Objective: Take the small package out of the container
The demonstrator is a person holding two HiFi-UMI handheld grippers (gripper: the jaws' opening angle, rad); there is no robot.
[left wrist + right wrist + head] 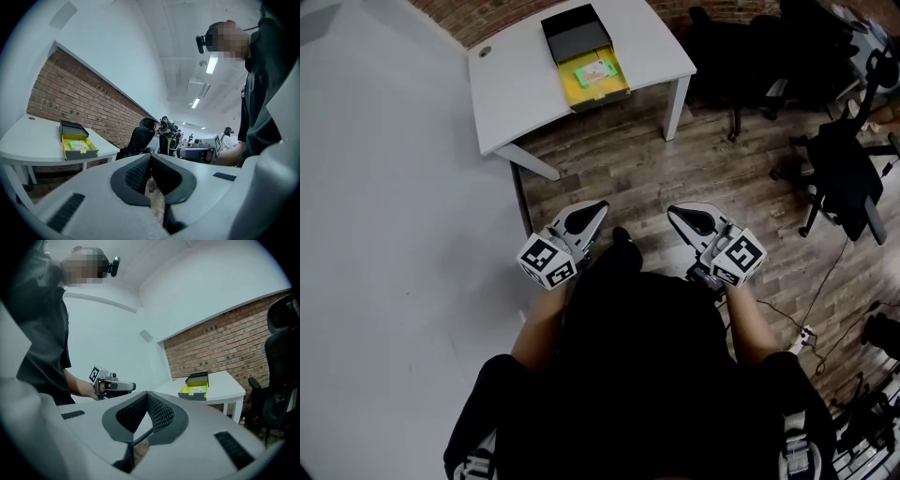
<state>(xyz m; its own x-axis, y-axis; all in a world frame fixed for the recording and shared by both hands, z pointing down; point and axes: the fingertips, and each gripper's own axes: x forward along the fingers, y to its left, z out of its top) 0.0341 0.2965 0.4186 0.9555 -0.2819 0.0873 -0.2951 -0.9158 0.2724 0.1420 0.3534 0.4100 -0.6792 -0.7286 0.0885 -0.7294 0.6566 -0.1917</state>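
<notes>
**Small package sits in the yellow box, both grippers closed and nowhere near it**

The small package is a flat little rectangle. It's mostly light green with a paler patch on top and a bit of orange print. It's too small to read anything off it. It lies flat on the bottom of the container, roughly in the middle and a touch toward the far end. Nothing is lying on top of it.

The container is a shallow open box with a bright yellow inside. From the gripper views its outer wall looks darker. The package is the only thing I can see in it. A black lid sits right against the box's far end with its open side up, and as far as I can tell there's nothing in it. Both are on a white table, and the yellow box's near end is right at the table's edge. There's a brick wall behind the table.

The person stands on the wooden floor, well back from the table, with both tools held out level in front of their body. The left gripper has its jaws pressed together with nothing between them. The right gripper is the same: jaws fully closed and empty. The two are held side by side and are not touching each other.

Off to the right is a dark office chair, with some cables on the floor.
</notes>
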